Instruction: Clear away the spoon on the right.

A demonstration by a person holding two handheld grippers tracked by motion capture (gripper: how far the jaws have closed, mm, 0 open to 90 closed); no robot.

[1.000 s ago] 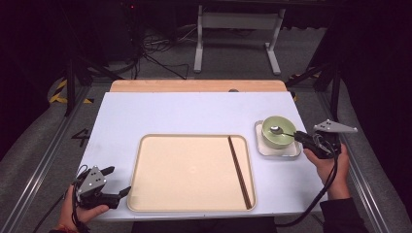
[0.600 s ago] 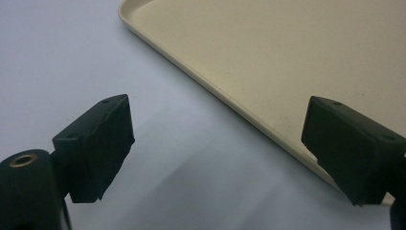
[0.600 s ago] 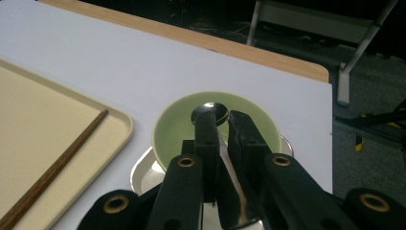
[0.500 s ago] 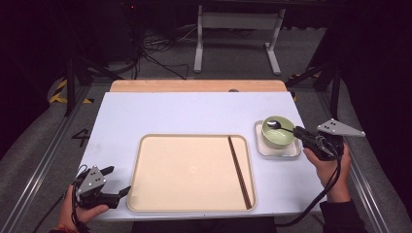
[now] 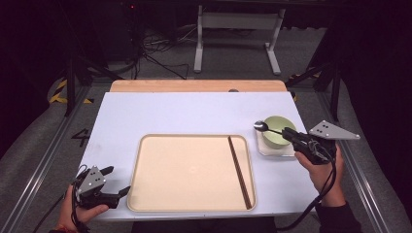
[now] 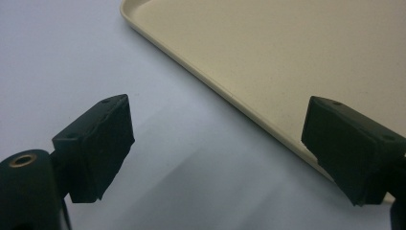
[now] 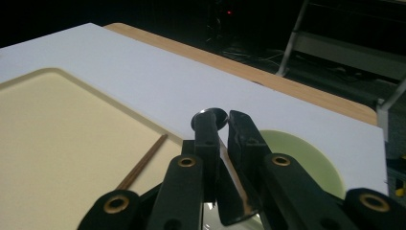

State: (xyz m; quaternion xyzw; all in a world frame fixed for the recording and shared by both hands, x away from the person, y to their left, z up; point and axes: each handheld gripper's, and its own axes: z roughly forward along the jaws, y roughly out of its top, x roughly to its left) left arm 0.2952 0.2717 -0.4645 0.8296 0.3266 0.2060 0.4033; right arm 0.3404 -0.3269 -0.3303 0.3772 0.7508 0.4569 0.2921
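A metal spoon (image 5: 261, 126) is held by its handle in my right gripper (image 5: 287, 132), which is shut on it. The spoon's head hangs over the left rim of a green bowl (image 5: 278, 139) that sits on a white square plate (image 5: 275, 151). The right gripper view shows the spoon head (image 7: 214, 115) just past my closed right gripper (image 7: 221, 120), with the green bowl (image 7: 306, 160) below to the right. My left gripper (image 5: 115, 181) rests open at the table's front left, and in the left gripper view nothing lies between its fingers at the left gripper (image 6: 218, 143).
A beige tray (image 5: 189, 170) lies in the middle of the white table (image 5: 194, 111). A pair of dark chopsticks (image 5: 239, 171) lies along the tray's right side. The tray corner (image 6: 287, 57) is just ahead of my left gripper. A wooden strip (image 5: 194, 86) runs along the far edge.
My right gripper has carried the spoon up out of the green bowl and leftward, so its head now sits past the bowl's left rim. The left gripper has barely moved.
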